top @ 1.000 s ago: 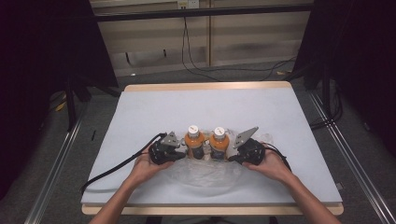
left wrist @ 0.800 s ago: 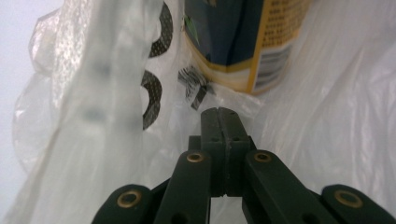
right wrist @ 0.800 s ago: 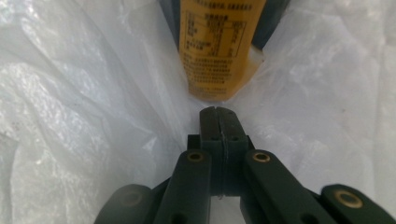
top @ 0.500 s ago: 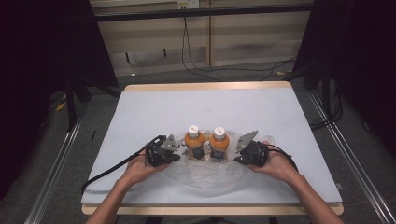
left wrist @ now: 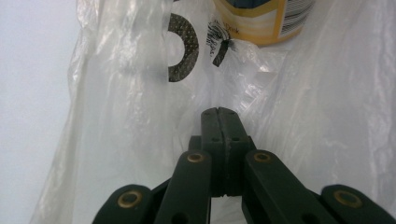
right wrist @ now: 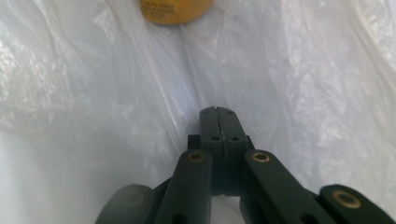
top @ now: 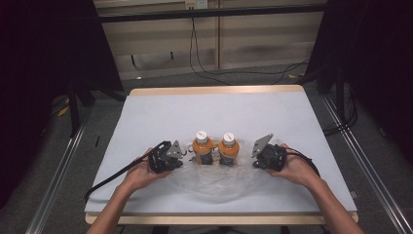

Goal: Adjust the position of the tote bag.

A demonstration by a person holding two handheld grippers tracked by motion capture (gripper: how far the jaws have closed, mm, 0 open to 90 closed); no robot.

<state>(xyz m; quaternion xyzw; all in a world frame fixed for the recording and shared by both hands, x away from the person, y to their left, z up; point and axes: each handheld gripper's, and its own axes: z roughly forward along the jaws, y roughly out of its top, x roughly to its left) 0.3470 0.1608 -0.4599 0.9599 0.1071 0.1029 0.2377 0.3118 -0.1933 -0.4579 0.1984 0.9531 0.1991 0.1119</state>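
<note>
Two bottles (top: 201, 146) (top: 229, 146) stand between the grippers; one plastic bag (top: 219, 178) lies under them; one table (top: 146, 107) bears all.

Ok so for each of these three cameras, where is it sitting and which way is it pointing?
High view: fixed above the person's side of the table, looking forward and down; both forearms enter from below, left gripper and right gripper flanking two orange bottles.
Left gripper view: rides the left gripper, looking along its shut jaws over the clear plastic bag toward a bottle's base.
Right gripper view: rides the right gripper, jaws shut, facing the same bag.
Shared: the bag appears in all three views.
</note>
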